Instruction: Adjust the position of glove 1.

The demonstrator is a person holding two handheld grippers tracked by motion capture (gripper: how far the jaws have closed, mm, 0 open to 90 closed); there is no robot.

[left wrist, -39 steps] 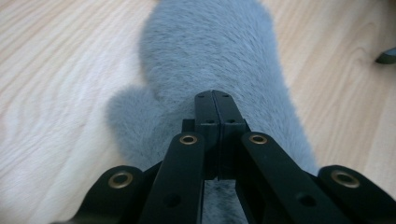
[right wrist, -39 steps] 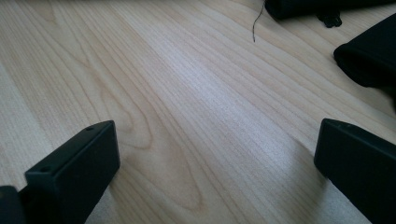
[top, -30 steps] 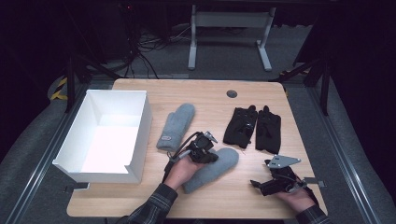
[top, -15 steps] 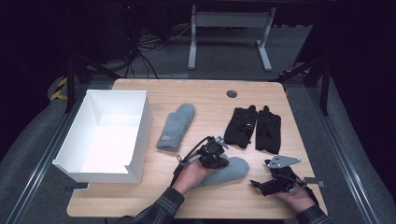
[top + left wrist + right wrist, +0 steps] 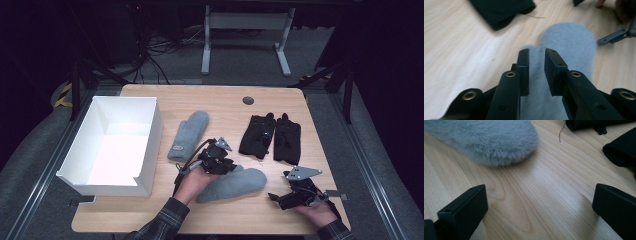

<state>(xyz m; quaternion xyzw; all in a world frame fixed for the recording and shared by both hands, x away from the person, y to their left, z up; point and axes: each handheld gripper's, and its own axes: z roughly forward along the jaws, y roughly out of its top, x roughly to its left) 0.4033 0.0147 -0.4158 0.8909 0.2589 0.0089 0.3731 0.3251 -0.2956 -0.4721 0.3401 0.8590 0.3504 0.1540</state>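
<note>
Mittens, grey and fleecy, are the work in hand. One mitten (image 5: 231, 184) lies at lower centre of the high view on the counter (image 5: 225, 107), beneath the left hand-held gripper (image 5: 223, 165), whose jaws have just been opening and stand slightly apart over the fleece, gripping nothing. The second mitten (image 5: 188, 135) lies just right of the white box (image 5: 150, 145). Judged progress: nothing is boxed; both mittens and the black gloves (image 5: 270, 137) remain out. The right hand-held gripper (image 5: 280, 199) rests wide open and empty at lower right. A small tag on the second mitten's cuff is unreadable.
</note>
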